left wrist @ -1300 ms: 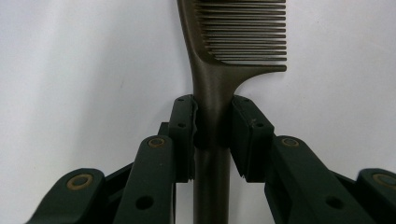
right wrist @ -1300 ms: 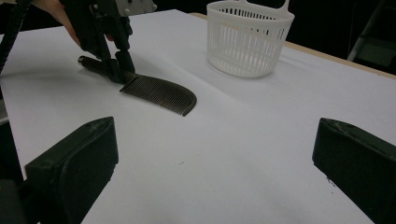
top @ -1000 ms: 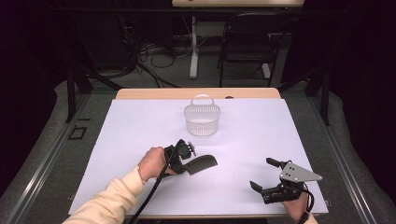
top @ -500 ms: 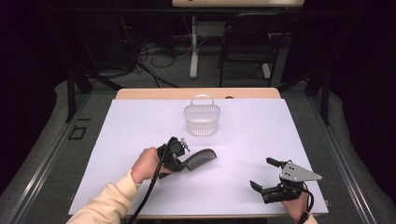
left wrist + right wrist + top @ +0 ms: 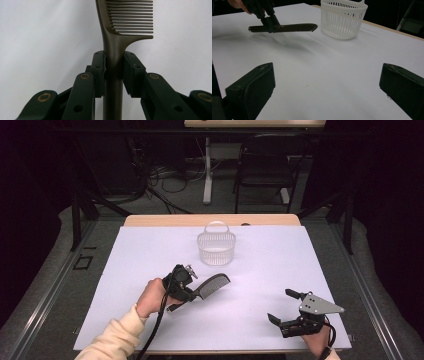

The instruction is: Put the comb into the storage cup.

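Note:
A dark brown comb (image 5: 212,284) hangs a little above the white table, held by its handle in my left gripper (image 5: 192,292), which is shut on it. In the left gripper view both pads clamp the comb's handle (image 5: 113,65), with the teeth pointing up and right. From the right gripper view the comb (image 5: 287,27) floats level above its shadow. A white slatted plastic basket (image 5: 216,247) with a loop handle stands beyond the comb, towards the back middle. My right gripper (image 5: 286,306) rests open near the front right, its jaws wide apart with nothing between them.
The white sheet (image 5: 150,255) covers the table; a wooden edge (image 5: 165,220) shows at the back. Dark floor, cables and a chair (image 5: 262,170) lie beyond the table. The basket (image 5: 343,18) sits far ahead of my right gripper's jaws.
My left gripper has lifted the comb slightly and carried it left and a little back. The right gripper has stayed where it was.

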`<control>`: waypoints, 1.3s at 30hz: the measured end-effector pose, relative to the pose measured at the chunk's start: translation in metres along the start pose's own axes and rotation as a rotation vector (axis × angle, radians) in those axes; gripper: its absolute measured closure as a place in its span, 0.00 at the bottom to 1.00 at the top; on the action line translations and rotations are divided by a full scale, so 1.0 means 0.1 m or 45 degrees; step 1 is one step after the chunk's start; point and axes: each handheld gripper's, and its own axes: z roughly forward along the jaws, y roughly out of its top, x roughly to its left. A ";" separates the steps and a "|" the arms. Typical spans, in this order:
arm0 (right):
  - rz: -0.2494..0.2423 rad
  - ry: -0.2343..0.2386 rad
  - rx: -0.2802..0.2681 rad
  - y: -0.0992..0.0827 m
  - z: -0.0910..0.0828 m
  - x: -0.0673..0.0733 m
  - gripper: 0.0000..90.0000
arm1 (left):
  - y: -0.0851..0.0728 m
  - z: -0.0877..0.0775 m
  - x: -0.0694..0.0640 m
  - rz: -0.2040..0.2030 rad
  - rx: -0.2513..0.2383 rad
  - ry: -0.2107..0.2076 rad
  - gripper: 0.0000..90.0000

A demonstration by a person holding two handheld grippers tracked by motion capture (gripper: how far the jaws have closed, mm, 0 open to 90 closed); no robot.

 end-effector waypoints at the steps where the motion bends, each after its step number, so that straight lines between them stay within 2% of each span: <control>1: 0.000 -0.002 -0.004 0.00 0.00 0.00 0.00 | -0.01 -0.01 0.00 -0.002 -0.011 0.006 0.80; 9: 0.001 -0.008 0.001 0.00 0.01 0.00 0.00 | -0.10 -0.05 0.04 -0.047 -0.089 -0.012 0.80; 10: 0.002 -0.004 0.000 0.00 0.01 0.00 0.00 | -0.12 -0.05 0.03 -0.065 -0.109 -0.014 0.80; 14: -0.003 -0.006 0.000 0.00 0.01 0.00 0.00 | -0.16 -0.06 0.05 -0.077 -0.143 -0.017 0.80; 19: -0.001 -0.004 0.005 0.00 0.01 0.00 0.00 | -0.21 -0.10 0.08 -0.105 -0.195 0.002 0.80; 23: -0.002 -0.005 0.003 0.00 0.01 0.00 0.00 | -0.24 -0.14 0.09 -0.103 -0.222 0.018 0.80; 28: -0.003 -0.005 0.008 0.00 0.01 0.00 0.00 | -0.27 -0.16 0.10 -0.127 -0.270 0.026 0.80; 39: -0.002 -0.001 0.013 0.00 0.01 0.00 0.00 | -0.33 -0.19 0.12 -0.135 -0.322 0.040 0.80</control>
